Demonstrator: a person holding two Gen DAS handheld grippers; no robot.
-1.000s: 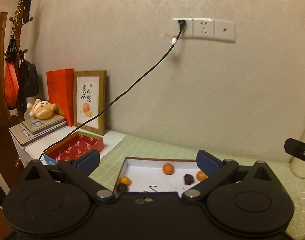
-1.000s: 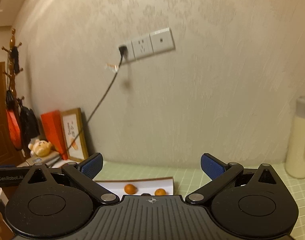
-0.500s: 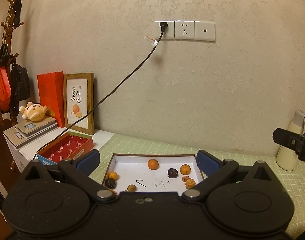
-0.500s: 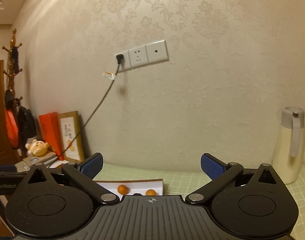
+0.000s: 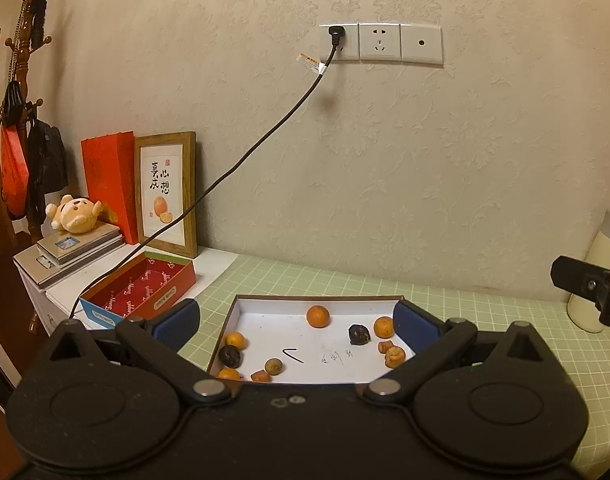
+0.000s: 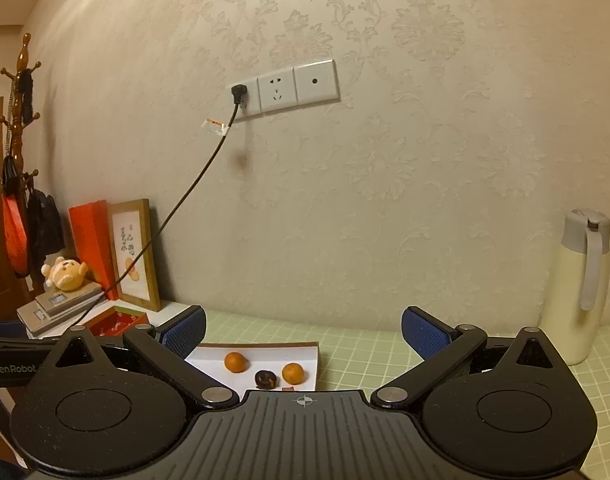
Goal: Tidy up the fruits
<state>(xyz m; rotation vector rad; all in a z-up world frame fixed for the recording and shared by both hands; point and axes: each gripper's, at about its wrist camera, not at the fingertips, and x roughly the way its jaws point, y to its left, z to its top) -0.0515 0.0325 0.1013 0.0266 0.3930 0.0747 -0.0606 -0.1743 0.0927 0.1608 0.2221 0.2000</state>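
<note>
Both cameras have tipped downward since a second ago, so more of the white tray [image 5: 265, 312] and its fruit now shows. It sits on the green checked tablecloth [image 5: 485, 312], its low brown-edged walls open at the top, with bare cloth to its right up to the cream flask [image 6: 577, 292]. To its left lies a red box [image 5: 145, 284]. Small oranges [image 5: 317, 316] and dark fruits [image 5: 359, 335] lie scattered inside, apart from one another. The left gripper [image 5: 297, 320] hangs above the tray's near edge, jaws spread wide, holding nothing. The right gripper [image 6: 303, 330] is equally wide and empty, above the tray's right side.
</note>
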